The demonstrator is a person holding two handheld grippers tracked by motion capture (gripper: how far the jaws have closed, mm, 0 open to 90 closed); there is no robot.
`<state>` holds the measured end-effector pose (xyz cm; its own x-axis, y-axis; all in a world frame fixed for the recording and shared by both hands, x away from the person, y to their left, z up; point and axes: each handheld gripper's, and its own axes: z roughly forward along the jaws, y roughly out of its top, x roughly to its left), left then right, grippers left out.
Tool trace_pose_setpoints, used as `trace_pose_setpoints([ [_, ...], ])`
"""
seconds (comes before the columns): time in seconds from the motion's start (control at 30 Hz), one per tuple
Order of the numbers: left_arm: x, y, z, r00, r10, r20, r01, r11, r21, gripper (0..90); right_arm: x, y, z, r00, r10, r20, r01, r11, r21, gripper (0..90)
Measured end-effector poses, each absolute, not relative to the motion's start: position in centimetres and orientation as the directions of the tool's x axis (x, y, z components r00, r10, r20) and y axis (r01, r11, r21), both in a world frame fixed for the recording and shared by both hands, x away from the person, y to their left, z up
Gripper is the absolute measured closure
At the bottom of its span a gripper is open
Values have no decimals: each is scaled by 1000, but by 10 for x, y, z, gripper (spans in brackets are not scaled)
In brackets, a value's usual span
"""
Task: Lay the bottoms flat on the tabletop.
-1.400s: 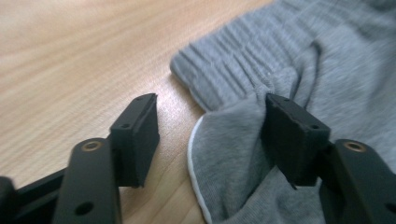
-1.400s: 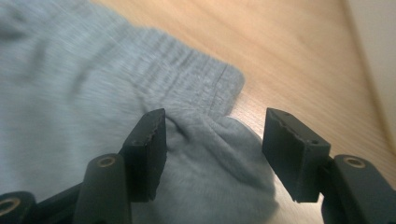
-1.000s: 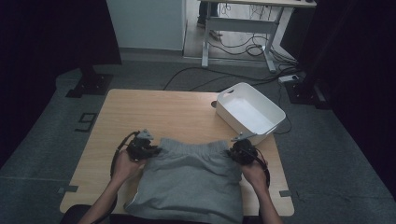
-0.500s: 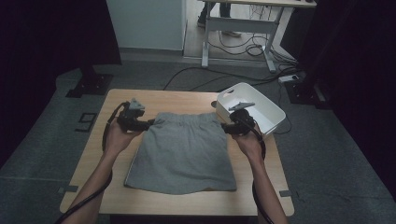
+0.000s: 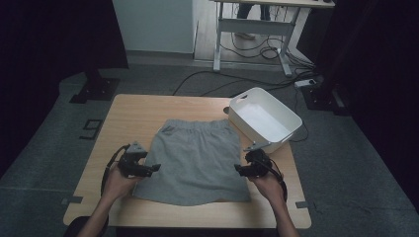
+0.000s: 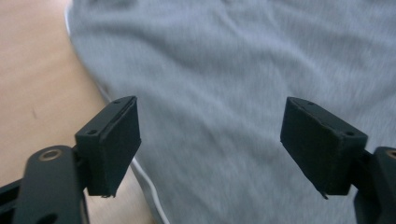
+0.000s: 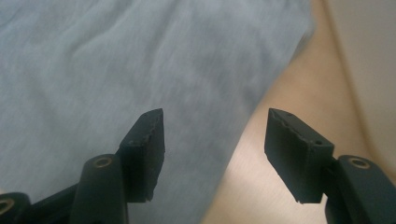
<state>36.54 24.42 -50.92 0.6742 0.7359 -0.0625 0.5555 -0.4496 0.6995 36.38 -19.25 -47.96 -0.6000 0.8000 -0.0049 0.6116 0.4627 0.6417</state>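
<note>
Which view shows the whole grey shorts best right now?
The high view: the grey shorts lie spread flat, all edges visible. The left gripper view and right gripper view each show just a close side edge of fabric.

shorts (image 5: 196, 160): spread flat | both hand-held grippers: released, drawn back

Both grippers are black: left gripper (image 5: 154, 168) and right gripper (image 5: 238, 169) each carry a grey three-cornered plate on top and a black cable looping back past the wrist. Forearms bare, no sleeves in the high view. Jaws are blocky black pads, edges chipped, small screw holes, with a brass-ringed pivot on each black link arm.
</note>
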Motion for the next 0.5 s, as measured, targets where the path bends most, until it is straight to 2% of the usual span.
trace_pose_setpoints([
  [0.13, 355, 245, -521, 661, 747, -69, 565, -436, 701, 141, 350, -198, -492, -591, 807, 12, 633, 455, 626, 345],
  [0.33, 338, 242, -536, 655, 756, -12, 562, -476, 677, 136, 323, -200, -522, -571, 816, 87, 672, 405, 620, 302],
  [0.5, 337, 244, -544, 652, 758, 15, 557, -492, 669, 136, 311, -199, -537, -567, 821, 69, 669, 410, 620, 304],
])
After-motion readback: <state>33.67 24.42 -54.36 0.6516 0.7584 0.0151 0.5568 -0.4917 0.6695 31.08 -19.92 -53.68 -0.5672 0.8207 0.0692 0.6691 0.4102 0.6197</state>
